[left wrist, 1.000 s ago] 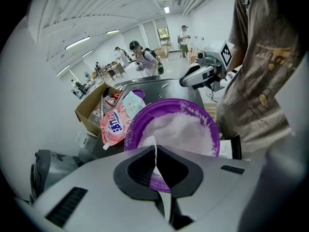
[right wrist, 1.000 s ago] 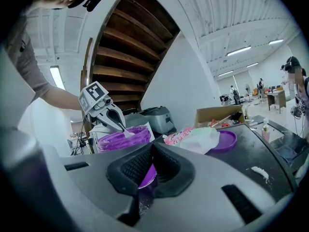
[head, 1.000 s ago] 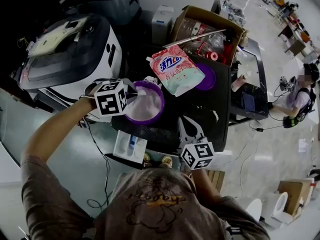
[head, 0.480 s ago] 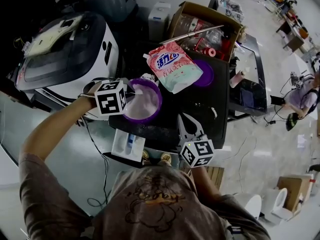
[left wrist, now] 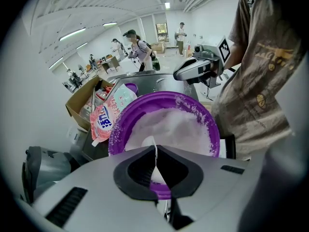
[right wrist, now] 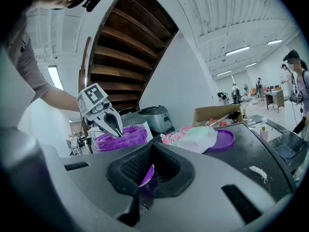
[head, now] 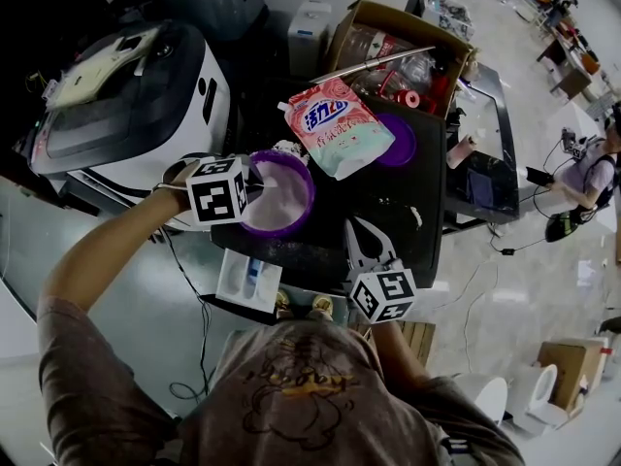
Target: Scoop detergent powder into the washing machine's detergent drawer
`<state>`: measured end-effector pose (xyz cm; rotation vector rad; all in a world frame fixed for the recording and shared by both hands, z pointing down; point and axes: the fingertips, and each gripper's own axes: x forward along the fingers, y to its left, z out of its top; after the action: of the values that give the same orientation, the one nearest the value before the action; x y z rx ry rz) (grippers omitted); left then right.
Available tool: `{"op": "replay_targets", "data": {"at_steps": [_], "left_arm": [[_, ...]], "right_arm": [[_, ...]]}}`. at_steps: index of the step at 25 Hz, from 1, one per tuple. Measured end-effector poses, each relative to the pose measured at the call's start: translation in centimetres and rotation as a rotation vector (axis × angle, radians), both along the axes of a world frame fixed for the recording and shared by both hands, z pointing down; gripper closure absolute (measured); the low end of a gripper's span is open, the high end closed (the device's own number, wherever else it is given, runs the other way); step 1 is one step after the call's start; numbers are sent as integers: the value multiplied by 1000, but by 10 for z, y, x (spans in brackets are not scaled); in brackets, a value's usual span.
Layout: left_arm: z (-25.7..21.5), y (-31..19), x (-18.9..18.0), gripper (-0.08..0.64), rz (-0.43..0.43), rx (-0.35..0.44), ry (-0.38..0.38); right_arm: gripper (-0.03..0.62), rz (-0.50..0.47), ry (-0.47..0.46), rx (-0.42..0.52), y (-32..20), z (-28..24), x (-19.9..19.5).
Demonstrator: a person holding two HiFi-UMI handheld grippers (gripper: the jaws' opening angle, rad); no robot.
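So the small purple plastic scoop (right wrist: 146, 177) is pinched edge-on in the right gripper (head: 364, 246), whose jaws are clamped tight on it. Its long axis runs roughly up and down between the jaws, with a few powder grains stuck to the lower part. We can't tell which end is the bowl. That gripper sits over the near edge of the black counter (head: 388, 202), pointing at the far edge.

To its left, near the counter's near-left corner, is the round purple tub (head: 311, 184), full of white detergent powder (left wrist: 174, 129). The left gripper (left wrist: 155, 151) has its jaws closed on the tub's rim on the left side.

Behind the tub lies a pink detergent pouch (head: 335, 126), flat, long axis slanting from far-left to near-right with the spout at the far-left end. It partly covers a flat purple lid (head: 403, 144).

We also spot a little spill of white powder (right wrist: 258, 170) toward the counter's right edge. An open cardboard box (head: 388, 17) sits past the far edge, and a white-and-black washing machine (head: 116, 105) is off the left edge. A white rectangular drawer tray (head: 247, 280) sits just below the near-left corner.
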<state>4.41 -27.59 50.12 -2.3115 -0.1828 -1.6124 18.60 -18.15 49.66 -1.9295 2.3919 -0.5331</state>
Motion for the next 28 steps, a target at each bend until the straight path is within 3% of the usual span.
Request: {"op": "replay_targets", "data": {"at_steps": [15, 28], "left_arm": [[2, 20, -4, 537, 20, -81, -39], [-5, 41, -8, 535, 11, -220, -97]], "right_arm": [[591, -9, -1, 2, -1, 0, -6], [591, -6, 0, 0, 0, 1, -1]]}}
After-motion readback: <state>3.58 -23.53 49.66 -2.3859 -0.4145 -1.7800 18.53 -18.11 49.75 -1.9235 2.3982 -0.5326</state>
